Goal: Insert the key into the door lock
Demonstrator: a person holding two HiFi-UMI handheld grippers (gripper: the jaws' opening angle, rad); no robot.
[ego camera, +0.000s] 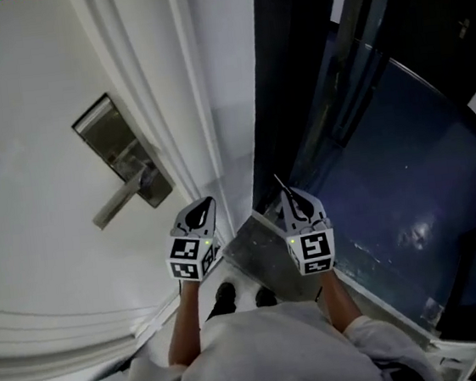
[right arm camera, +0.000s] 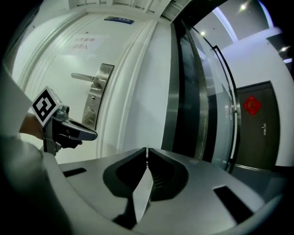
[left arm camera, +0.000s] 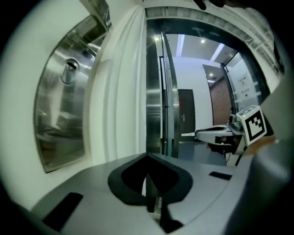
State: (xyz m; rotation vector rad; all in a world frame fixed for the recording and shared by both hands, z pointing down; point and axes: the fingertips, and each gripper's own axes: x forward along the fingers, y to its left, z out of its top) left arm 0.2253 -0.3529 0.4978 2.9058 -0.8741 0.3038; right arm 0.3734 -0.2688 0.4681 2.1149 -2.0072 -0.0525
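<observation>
Approach to the lock, seen from above and along each tool. My right tool (right arm camera: 146, 152) is pressed together on the key (right arm camera: 143, 187), a thin flat silver blade whose long axis runs straight out along the jaws, toward the door frame rather than the lock. My left tool (left arm camera: 148, 158) is also pressed together, with nothing visible between its jaws. The lock plate (ego camera: 122, 149), steel with a lever handle (ego camera: 118, 204) below it, sits on the white door (ego camera: 18, 210), ahead and to the left of both tools. The left tool is nearer, and the key is well apart from the plate. I judge that the key must swing left. A blue label (right arm camera: 118, 19) and red lettering (right arm camera: 82, 43) on the door are too blurred to read.
</observation>
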